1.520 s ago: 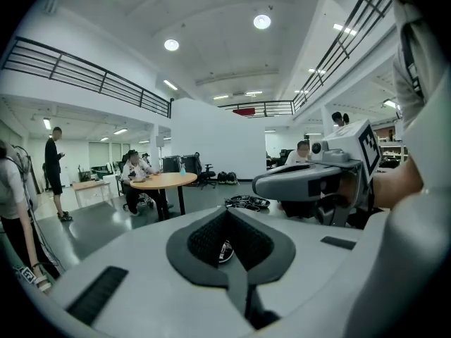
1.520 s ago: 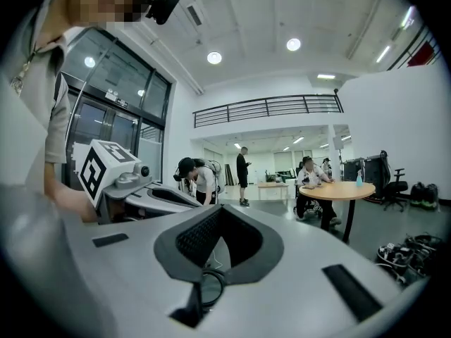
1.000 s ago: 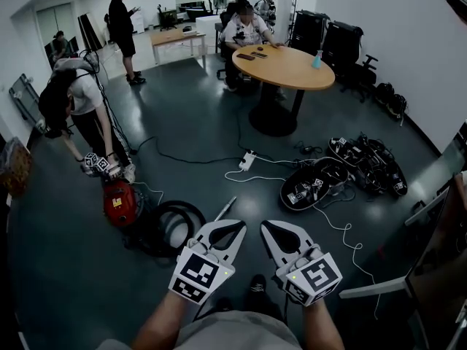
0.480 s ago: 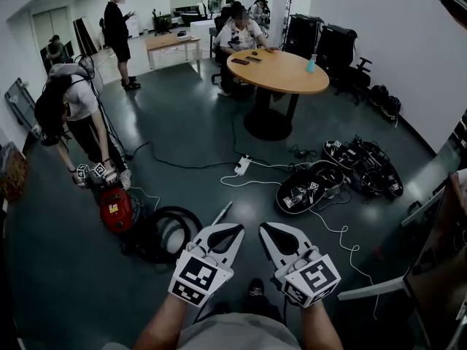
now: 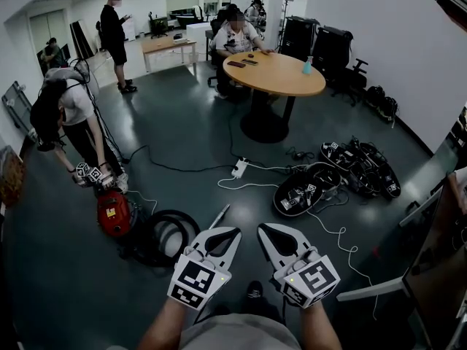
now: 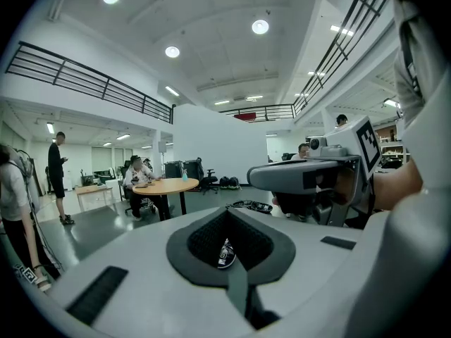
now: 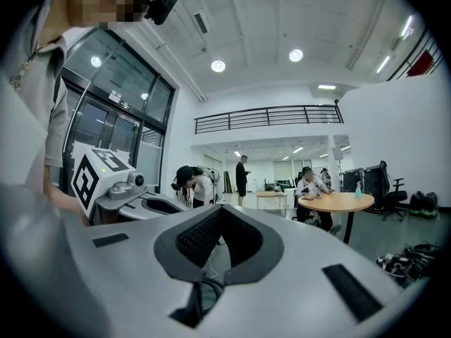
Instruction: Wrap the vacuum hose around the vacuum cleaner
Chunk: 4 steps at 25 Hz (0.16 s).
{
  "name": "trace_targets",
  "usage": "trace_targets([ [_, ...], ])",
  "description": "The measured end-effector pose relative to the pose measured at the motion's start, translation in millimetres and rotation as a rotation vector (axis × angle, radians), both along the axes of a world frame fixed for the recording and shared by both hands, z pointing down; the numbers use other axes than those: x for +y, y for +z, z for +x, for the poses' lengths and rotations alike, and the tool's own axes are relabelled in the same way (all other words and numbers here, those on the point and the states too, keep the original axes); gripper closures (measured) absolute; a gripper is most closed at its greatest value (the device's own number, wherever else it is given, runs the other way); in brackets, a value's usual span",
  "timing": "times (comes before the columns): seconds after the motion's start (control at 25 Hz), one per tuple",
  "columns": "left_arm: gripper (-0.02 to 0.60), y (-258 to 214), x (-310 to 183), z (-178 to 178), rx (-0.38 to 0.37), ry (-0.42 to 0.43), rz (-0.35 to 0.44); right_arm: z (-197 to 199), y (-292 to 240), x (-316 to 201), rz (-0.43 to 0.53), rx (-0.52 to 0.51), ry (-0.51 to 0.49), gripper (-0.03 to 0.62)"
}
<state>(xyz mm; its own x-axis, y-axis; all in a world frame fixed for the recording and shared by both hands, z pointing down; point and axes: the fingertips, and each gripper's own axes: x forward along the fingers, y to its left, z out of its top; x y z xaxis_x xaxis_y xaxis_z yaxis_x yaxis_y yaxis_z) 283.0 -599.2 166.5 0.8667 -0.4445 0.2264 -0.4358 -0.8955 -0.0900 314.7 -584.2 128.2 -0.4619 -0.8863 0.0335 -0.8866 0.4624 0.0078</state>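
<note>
Item 1, my left gripper [image 5: 235, 233]: jaws pressed together, nothing pinched, held above the floor [image 5: 190, 122]. Item 2, my right gripper [image 5: 263, 230]: jaws likewise pressed together, empty, just beside the left one. Item 3, red vacuum cleaner [image 5: 113, 214]: on the floor, to the left of my grippers and apart from them. Item 4, black vacuum hose [image 5: 175, 214]: coiled on the floor beside the cleaner, between it and my left gripper. Item 5, a person [image 5: 73, 108]: bent over the cleaner, holding marker-cube grippers just above it.

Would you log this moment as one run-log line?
left gripper: shut, empty | right gripper: shut, empty | vacuum cleaner: on floor | hose: coiled beside it, unwrapped
</note>
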Motion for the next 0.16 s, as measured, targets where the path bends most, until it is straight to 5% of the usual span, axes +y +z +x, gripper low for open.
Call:
trace_targets([
  [0.16,0.574,3.2,-1.4,0.6,0.002,-0.003,-0.003,1.6,3.7,-1.2,-0.002,0.003,0.003,0.589],
])
